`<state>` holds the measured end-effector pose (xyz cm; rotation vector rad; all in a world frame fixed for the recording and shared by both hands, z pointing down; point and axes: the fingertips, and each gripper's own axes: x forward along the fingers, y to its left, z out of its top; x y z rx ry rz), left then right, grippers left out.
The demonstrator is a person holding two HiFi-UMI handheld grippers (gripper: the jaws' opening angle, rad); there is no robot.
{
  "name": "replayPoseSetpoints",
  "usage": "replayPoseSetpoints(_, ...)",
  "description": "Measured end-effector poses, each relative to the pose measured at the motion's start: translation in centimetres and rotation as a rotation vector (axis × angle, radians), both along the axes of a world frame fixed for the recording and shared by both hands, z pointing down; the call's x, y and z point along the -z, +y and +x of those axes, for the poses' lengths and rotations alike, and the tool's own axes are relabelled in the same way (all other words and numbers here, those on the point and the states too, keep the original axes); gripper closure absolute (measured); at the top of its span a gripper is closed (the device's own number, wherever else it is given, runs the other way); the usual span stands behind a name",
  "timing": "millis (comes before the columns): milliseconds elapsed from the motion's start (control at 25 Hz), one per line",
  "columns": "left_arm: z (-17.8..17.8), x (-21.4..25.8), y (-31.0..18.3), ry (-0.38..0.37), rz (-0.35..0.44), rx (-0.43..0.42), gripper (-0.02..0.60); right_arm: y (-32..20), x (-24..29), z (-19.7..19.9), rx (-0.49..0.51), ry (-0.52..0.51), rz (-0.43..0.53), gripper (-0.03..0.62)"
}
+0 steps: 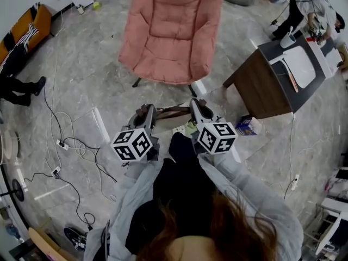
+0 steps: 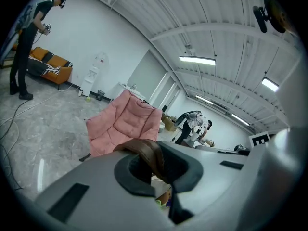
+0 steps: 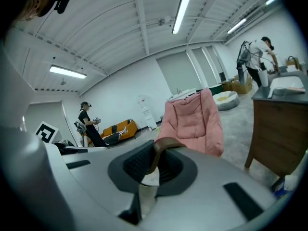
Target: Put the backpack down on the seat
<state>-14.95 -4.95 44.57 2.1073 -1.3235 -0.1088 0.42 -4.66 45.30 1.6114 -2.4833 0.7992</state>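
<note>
Pinching the brown strap (image 1: 173,111) at either end with fingers (image 2: 126,176) pressed shut, the left gripper (image 1: 147,111) and right gripper (image 1: 197,107) hold the backpack (image 1: 182,144) just below the fingertips, the pink chair (image 1: 171,31) beyond them.

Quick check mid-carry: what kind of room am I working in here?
Probably a large open lab or studio workspace, not a home. Power cables trail over the bare floor, a pink lounge chair stands alone, and another person works at a desk.
</note>
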Motion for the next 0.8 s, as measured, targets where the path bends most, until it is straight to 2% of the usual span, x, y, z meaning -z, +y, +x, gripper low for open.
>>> replayPoseSetpoints(360, 1.1, 0.0, -7.7, 0.024, -0.007, 0.053, 0.557, -9.1, 0.6, 0.9, 0.068, 0.013, 0.015, 0.574)
replayPoseSetpoints(560, 1.2, -0.3, -10.2, 0.023, -0.019, 0.084, 0.557, -11.9, 0.1, 0.9, 0.117, 0.027, 0.011, 0.574)
replayPoseSetpoints(800, 1.7, -0.7, -12.9, 0.013, -0.025, 0.134, 0.557, -14.8, -0.8, 1.6, 0.148, -0.013, -0.013, 0.574)
